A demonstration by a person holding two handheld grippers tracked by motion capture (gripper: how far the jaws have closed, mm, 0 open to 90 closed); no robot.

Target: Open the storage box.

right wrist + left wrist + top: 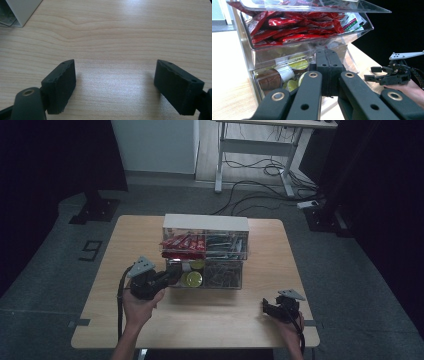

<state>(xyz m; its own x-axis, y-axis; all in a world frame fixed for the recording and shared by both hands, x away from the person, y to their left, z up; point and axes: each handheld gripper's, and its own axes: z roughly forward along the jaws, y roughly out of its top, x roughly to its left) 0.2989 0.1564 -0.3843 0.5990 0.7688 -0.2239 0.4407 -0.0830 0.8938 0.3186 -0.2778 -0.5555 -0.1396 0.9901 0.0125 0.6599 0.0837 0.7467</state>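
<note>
While the left gripper, jaws pressed together, points at the clear drawer organiser mid-table, the right gripper, jaws spread, rests on the wooden table right of it; grey floor surrounds.

Pale wooden table top, smooth with a soft sheen, its grain running in wavy lines beyond the wide-set jaws of the matt black plastic right gripper; its pads look rough and slightly crumbly at the edges. Just ahead of the pressed-together jaws of the matt black plastic left gripper, with brass-coloured metal rivets, stands the clear glossy plastic drawer organiser. Above the jaws lie shiny red foil sachets; left of them, glossy yellow-green lidded plastic capsules.
</note>
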